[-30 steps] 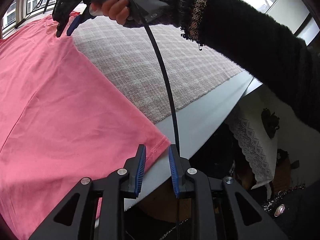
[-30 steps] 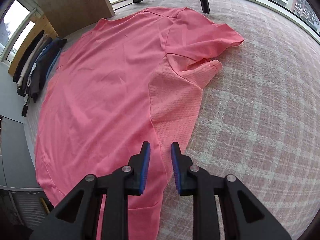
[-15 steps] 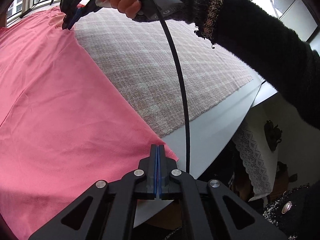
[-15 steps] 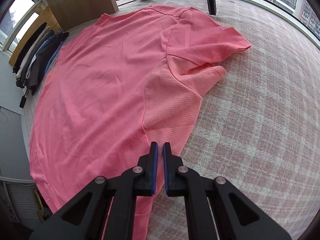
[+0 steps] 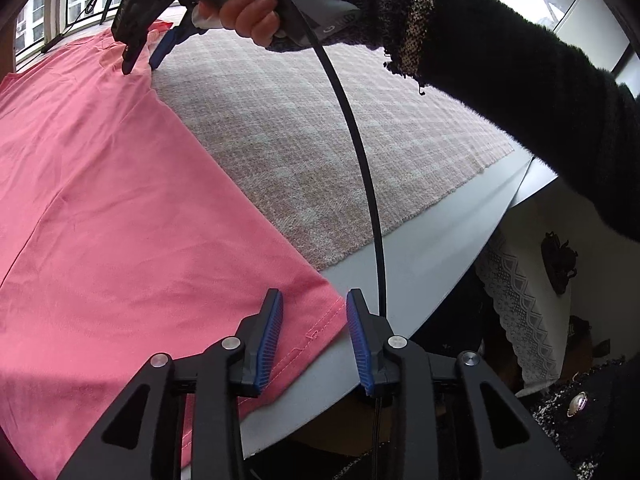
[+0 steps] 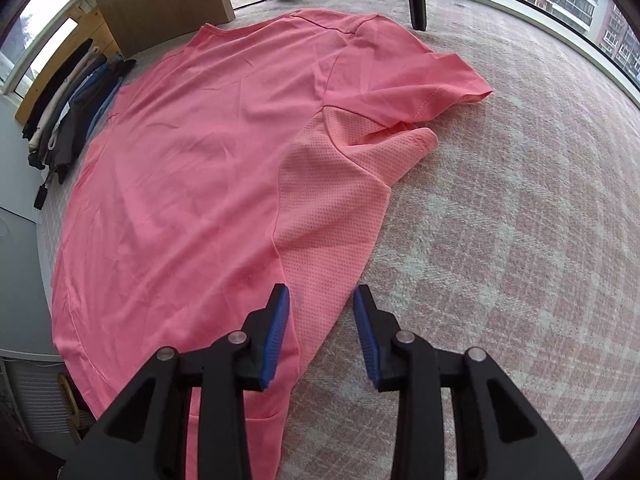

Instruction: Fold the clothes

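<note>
both hand-held grippers agape, left [image 5: 314,320] over pink t-shirt [image 5: 120,200] hem, right [image 6: 320,320] over its side, no legible writing

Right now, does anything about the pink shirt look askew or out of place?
Yes. The pink shirt isn't flat: its sleeve is doubled over, leaving a rumpled mesh flap beneath. Its hem corner also overhangs the checked cloth onto the bare table.

Black tool [image 5: 314,336] with blue pads, silver screws; fuzzy black sleeve [image 5: 520,80].
</note>
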`<state>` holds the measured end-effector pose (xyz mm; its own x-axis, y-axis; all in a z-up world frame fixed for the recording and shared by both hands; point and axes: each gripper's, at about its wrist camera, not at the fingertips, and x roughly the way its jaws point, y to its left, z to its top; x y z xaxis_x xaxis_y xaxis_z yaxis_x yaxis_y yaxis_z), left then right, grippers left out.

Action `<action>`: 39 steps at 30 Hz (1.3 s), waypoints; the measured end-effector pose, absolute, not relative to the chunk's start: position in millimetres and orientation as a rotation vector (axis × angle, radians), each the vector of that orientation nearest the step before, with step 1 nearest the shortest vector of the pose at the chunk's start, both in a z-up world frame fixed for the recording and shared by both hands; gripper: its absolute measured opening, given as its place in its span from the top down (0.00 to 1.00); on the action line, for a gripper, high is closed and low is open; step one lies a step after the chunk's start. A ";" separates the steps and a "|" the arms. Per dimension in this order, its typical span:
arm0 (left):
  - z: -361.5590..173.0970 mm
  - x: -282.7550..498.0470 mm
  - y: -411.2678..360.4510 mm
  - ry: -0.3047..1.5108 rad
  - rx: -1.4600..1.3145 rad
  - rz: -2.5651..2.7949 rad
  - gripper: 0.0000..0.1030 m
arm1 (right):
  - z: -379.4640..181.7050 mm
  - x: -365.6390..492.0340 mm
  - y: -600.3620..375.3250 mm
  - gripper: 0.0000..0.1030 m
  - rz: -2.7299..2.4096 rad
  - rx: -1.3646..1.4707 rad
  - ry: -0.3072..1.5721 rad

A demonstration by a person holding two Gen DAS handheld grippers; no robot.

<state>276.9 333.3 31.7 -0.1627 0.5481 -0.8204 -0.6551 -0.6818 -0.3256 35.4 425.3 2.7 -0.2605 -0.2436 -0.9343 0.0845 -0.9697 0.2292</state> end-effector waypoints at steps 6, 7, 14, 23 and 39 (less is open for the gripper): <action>29.8 271.9 335.3 0.103 -1.279 1.944 1.00 | 3.8 36.1 419.9 0.96 -2.362 1.745 -0.170; 29.5 270.6 335.2 0.094 -1.278 1.945 1.00 | 5.1 36.6 421.1 0.96 -2.365 1.738 -0.177; 48.9 276.8 343.1 0.069 -1.194 1.922 1.00 | 15.6 43.4 434.5 0.97 -2.370 1.710 -0.202; 41.6 291.4 339.1 0.241 -1.244 1.978 0.78 | 2.0 44.6 431.8 0.97 -2.353 1.748 -0.182; 48.6 291.5 343.1 0.204 -1.142 1.983 0.99 | 5.3 43.5 425.9 0.97 -2.356 1.738 -0.164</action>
